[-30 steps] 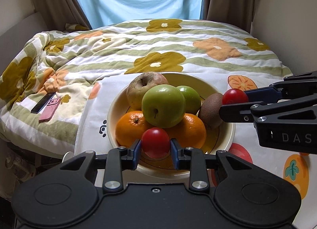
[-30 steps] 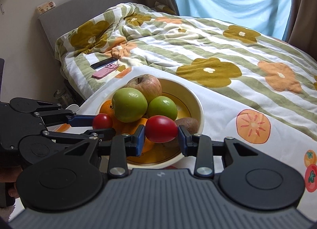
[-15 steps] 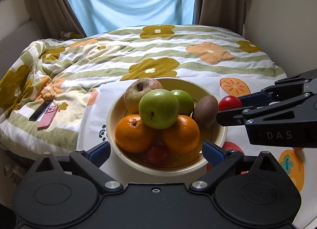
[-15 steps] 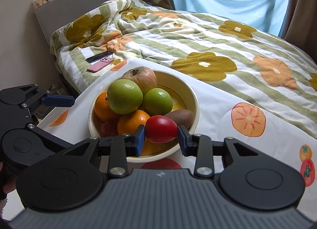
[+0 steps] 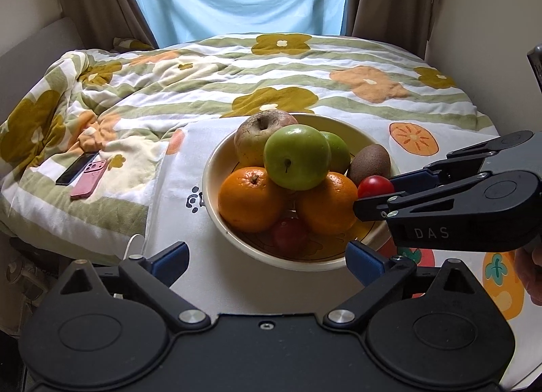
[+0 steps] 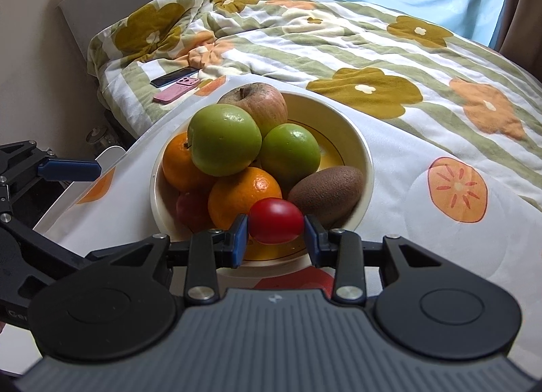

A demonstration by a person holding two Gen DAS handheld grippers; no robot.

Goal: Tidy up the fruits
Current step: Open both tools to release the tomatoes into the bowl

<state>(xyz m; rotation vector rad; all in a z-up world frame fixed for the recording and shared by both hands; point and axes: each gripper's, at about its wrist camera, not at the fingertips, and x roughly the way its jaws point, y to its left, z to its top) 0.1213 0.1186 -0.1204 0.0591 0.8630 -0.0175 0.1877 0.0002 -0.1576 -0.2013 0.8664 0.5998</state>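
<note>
A cream bowl [image 5: 216, 168] on a cloth-covered table holds a reddish apple [image 5: 259, 134], two green apples [image 5: 296, 156], two oranges [image 5: 250, 199], a kiwi [image 5: 369, 163] and a red tomato [image 5: 289, 236] at its near side. My left gripper [image 5: 267, 256] is open and empty, just in front of the bowl. My right gripper [image 6: 276, 231] is shut on a second red tomato [image 6: 276, 224], held over the bowl's near rim [image 6: 367, 161] beside the kiwi [image 6: 327, 190]. It shows in the left wrist view [image 5: 376, 193] at the bowl's right side, with its tomato [image 5: 374, 186].
A bed with a flowered quilt [image 5: 271, 80] lies behind the table. Two phones, one black and one pink [image 5: 88, 178], lie on the quilt at left. The fruit-print tablecloth [image 6: 457, 188] covers the table around the bowl. A wall is at right.
My left gripper opened, left its red tomato in the bowl's near side and drew back. My right gripper moved its tomato in over the bowl's rim.
</note>
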